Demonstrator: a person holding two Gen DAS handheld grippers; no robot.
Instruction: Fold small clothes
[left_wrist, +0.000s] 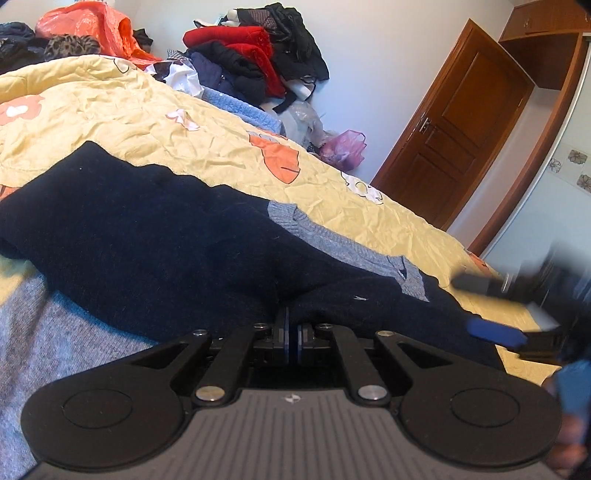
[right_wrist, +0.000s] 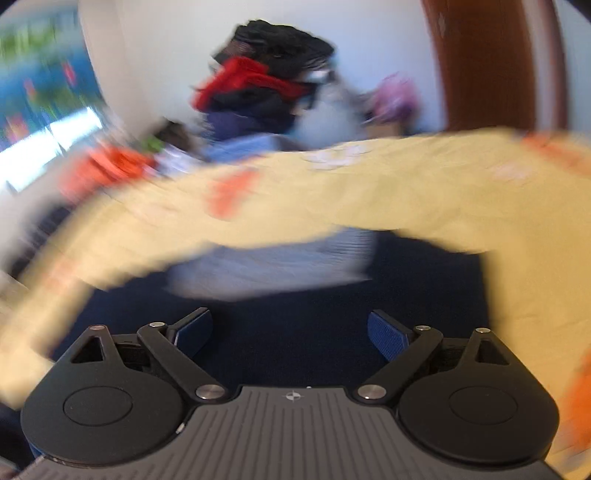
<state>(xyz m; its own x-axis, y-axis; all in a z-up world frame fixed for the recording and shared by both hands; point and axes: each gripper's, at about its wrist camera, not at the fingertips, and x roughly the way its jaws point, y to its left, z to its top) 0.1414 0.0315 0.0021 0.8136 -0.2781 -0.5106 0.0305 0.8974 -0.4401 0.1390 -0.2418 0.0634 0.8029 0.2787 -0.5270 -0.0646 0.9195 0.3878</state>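
A heap of red and black clothes (left_wrist: 258, 55) fills the upper middle of the frame, an orange bag (left_wrist: 92, 26) upper left, a brown wooden door (left_wrist: 461, 129) at right. The bed's crinkled yellow flowered sheet (left_wrist: 147, 122) carries the fuzzy navy sweater (left_wrist: 147, 236), centre frame. My left gripper (left_wrist: 292, 328) is pinching its knit; my right gripper (right_wrist: 290, 334) hangs spread above it, blurred.
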